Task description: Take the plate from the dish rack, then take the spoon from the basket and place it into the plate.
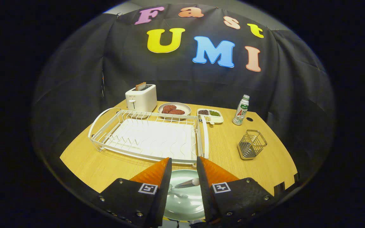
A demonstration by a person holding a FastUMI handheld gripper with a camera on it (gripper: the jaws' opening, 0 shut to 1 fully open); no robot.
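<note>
While the gripper [184, 166] is hovering low over the near edge of the light wooden table [227, 148], its two fingers are standing apart with a clear gap between them and are pressing on nothing. In that gap, just below the fingertips, a round pale green plate [182, 199] is lying flat on the table, and a silver metal spoon [187, 183] is resting on it, its rounded end pointing toward the right finger; what seems to be its reflection or a second glint is showing lower on the plate, though the fisheye view is too soft there to be sure. Just beyond the fingertips, a white wire dish rack [150, 136] with a white drip tray is sitting with its slots holding no dishes, and its near rail is lying just ahead of the plate. To the right of the rack and well apart from it, a small square wire-mesh basket [251, 144] is standing upright. Behind the rack, a white toaster [141, 98] is holding a brown slice in its slot, a round beige dish [174, 109] is carrying dark red patties, and a white divided tray [210, 115] is showing small portions of dark and green food. Farther right, a white bottle with a green label [241, 110] is standing upright near a small round hole in the tabletop.
</note>
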